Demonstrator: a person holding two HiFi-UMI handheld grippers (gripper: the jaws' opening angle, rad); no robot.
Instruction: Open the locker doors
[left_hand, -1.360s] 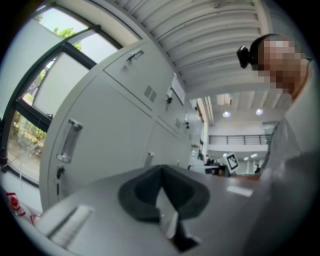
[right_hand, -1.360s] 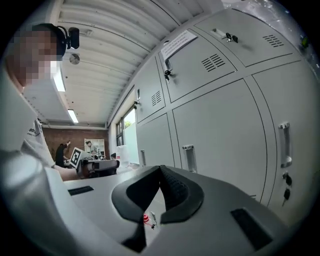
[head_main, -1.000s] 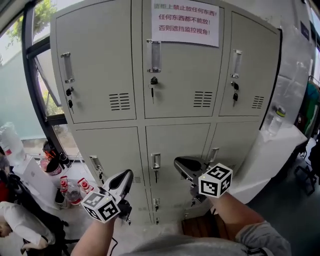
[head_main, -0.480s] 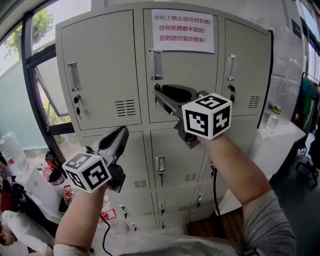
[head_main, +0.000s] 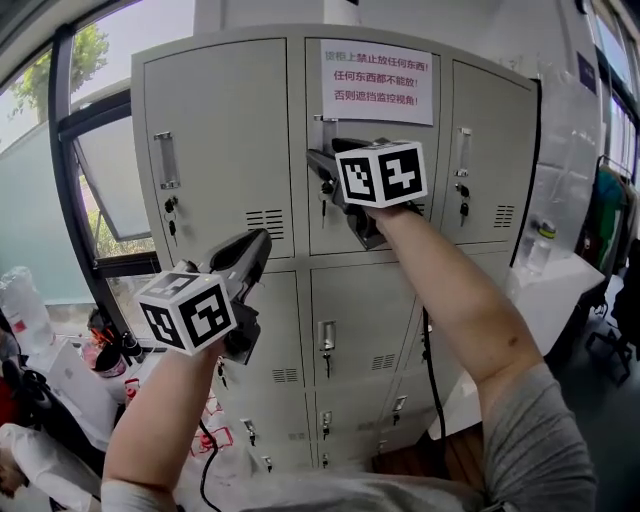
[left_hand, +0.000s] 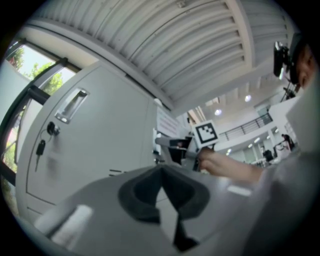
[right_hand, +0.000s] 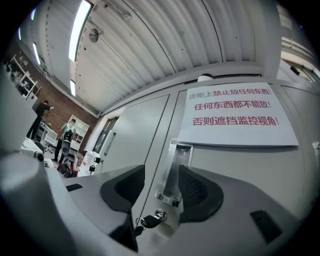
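The grey locker has three columns of shut doors. Its top middle door (head_main: 370, 205) bears a white paper notice (head_main: 378, 82). My right gripper (head_main: 322, 152) is up at this door's left edge. In the right gripper view its jaws have just been opening, and my right gripper (right_hand: 162, 187) now stands open with the clear upright handle (right_hand: 172, 175) between the pads, untouched. A key in its lock (right_hand: 150, 220) sits just under the handle. My left gripper (head_main: 258, 245) hovers before the bottom of the top left door (head_main: 220, 150). In its own view my left gripper (left_hand: 160, 175) is shut on nothing.
The top left door's handle (head_main: 165, 160) and the top right door's handle (head_main: 462, 152) have keys below them. Lower doors (head_main: 350, 330) are shut too. A window frame (head_main: 75, 200) stands at the left, a plastic-covered surface (head_main: 560, 275) at the right, and clutter on the floor (head_main: 60, 370) low left.
Both grippers have risen. The right one went from the lower row up to the top middle door's handle and its jaws opened around it. The left stayed shut.
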